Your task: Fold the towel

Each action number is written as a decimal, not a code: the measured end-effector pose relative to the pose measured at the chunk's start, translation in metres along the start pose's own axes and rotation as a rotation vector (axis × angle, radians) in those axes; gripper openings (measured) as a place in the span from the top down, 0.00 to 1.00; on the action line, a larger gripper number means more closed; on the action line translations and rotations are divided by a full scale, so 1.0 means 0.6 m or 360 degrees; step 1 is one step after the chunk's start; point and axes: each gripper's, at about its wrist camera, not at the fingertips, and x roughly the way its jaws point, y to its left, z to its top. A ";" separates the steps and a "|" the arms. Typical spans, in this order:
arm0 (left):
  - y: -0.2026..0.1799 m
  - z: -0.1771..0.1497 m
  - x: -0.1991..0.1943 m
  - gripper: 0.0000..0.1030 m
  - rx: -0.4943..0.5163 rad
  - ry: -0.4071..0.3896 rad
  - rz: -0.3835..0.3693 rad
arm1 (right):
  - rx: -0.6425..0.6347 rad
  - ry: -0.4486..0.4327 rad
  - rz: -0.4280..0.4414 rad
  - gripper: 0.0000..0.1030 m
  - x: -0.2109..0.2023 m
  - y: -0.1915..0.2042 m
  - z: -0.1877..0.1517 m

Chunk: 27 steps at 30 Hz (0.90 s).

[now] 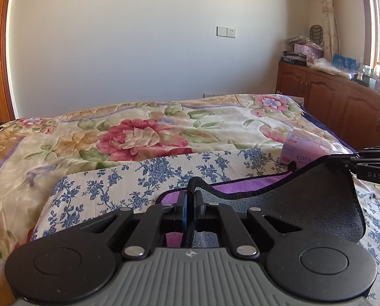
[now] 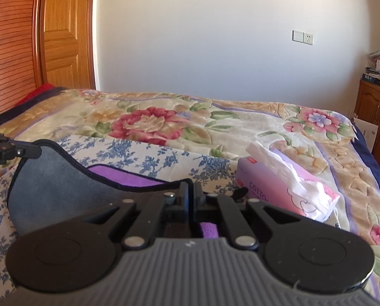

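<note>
The towel (image 1: 317, 204) is grey on one side and purple on the other, with a black hem. It hangs lifted between both grippers above a blue-flowered cloth (image 1: 144, 178) on the bed. My left gripper (image 1: 190, 196) is shut on the towel's hem at one corner. My right gripper (image 2: 190, 188) is shut on the other corner of the towel (image 2: 62, 188). Each gripper shows at the edge of the other's view. The towel's purple side (image 2: 123, 176) shows beneath the sagging top edge.
A pink tissue box (image 2: 286, 188) with a tissue sticking out lies on the floral blanket (image 2: 164, 122) to the right of the towel. A wooden cabinet (image 1: 342, 97) with clutter stands along the right wall. A wooden wardrobe (image 2: 62, 38) stands at the left.
</note>
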 end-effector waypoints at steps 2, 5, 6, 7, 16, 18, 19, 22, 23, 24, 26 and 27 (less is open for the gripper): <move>-0.001 0.003 0.000 0.95 0.0002 -0.0009 0.0004 | -0.0003 -0.0010 -0.0001 0.96 0.001 0.000 0.003; -0.002 0.007 0.004 0.95 0.0004 -0.0018 0.0016 | 0.0005 -0.0024 -0.0004 0.96 0.003 -0.005 0.007; -0.002 0.008 0.005 0.95 0.0005 -0.0022 0.0022 | 0.0007 -0.0028 -0.0007 0.96 0.005 -0.006 0.008; -0.002 0.009 0.007 0.95 0.0005 -0.0025 0.0028 | 0.0010 -0.0031 -0.0010 0.96 0.006 -0.008 0.009; 0.001 0.027 0.023 0.95 0.0029 -0.0036 0.0069 | 0.0040 -0.0065 -0.0028 0.96 0.030 -0.023 0.018; 0.005 0.031 0.027 0.95 0.0017 -0.0039 0.0075 | 0.0049 -0.0081 -0.0034 0.96 0.035 -0.027 0.020; 0.005 0.033 0.029 0.95 0.0014 -0.0039 0.0078 | 0.0055 -0.0087 -0.0034 0.96 0.038 -0.028 0.021; 0.006 0.039 0.036 0.95 0.0012 -0.0051 0.0092 | 0.0067 -0.0101 -0.0041 0.96 0.045 -0.034 0.020; 0.006 0.040 0.038 0.95 0.0016 -0.0056 0.0096 | 0.0074 -0.0105 -0.0043 0.96 0.048 -0.035 0.020; 0.007 0.041 0.041 0.95 0.0019 -0.0060 0.0103 | 0.0082 -0.0107 -0.0045 0.96 0.051 -0.037 0.019; 0.008 0.043 0.049 0.95 0.0017 -0.0061 0.0111 | 0.0094 -0.0108 -0.0048 0.96 0.059 -0.041 0.016; 0.009 0.043 0.053 0.95 0.0016 -0.0061 0.0116 | 0.0102 -0.0109 -0.0050 0.96 0.063 -0.043 0.014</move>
